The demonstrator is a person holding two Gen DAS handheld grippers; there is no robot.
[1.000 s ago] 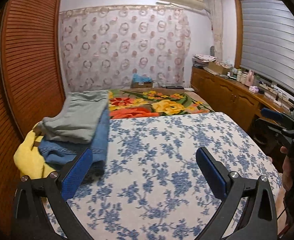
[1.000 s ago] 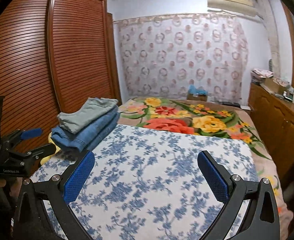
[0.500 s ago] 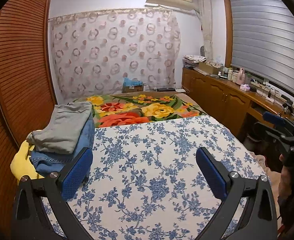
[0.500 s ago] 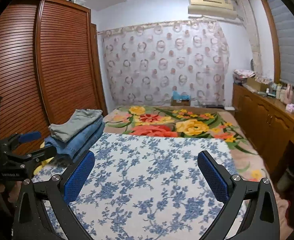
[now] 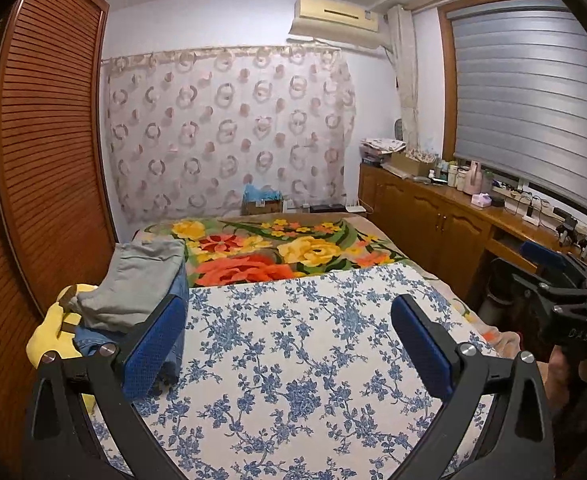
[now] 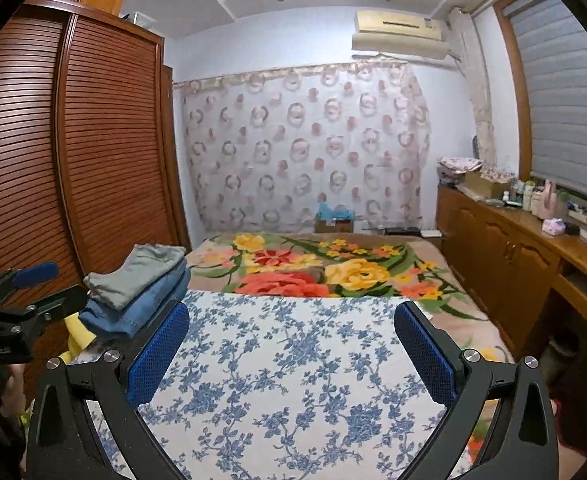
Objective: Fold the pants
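**Both grippers empty above the bed, folded pants stacked at the left edge**

I have both tools raised over the blue-flowered sheet (image 5: 293, 360) that covers the near part of the bed. The left gripper (image 5: 287, 344) is spread wide with nothing between its blue pads (image 5: 153, 350), and the right gripper (image 6: 291, 354) is spread wide and empty as well. In each wrist view I can see the other tool off to the side, held clear of the sheet.

The pants sit in a pile at the left edge of the bed, next to the slatted wardrobe doors (image 6: 93, 160). Grey pants (image 5: 141, 280) lie folded on top, blue jeans (image 6: 149, 300) are folded beneath them, and something yellow (image 5: 49, 340) pokes out under both; I cannot tell what garment it is. No unfolded pants lie on the sheet in either view, so I judge that the stack is finished work, or that the next pair is out of sight.

On handling, my guess is that the grey pair is soft and light and will sag from a single pinch, so I would take it with both tools at the waistband corners. The jeans look thicker and heavier; denim keeps a crease, but a grip through several layers could slip. If I lift from the pile, I would pinch only the top garment's edge, otherwise the stack could slide toward the bed's left edge.
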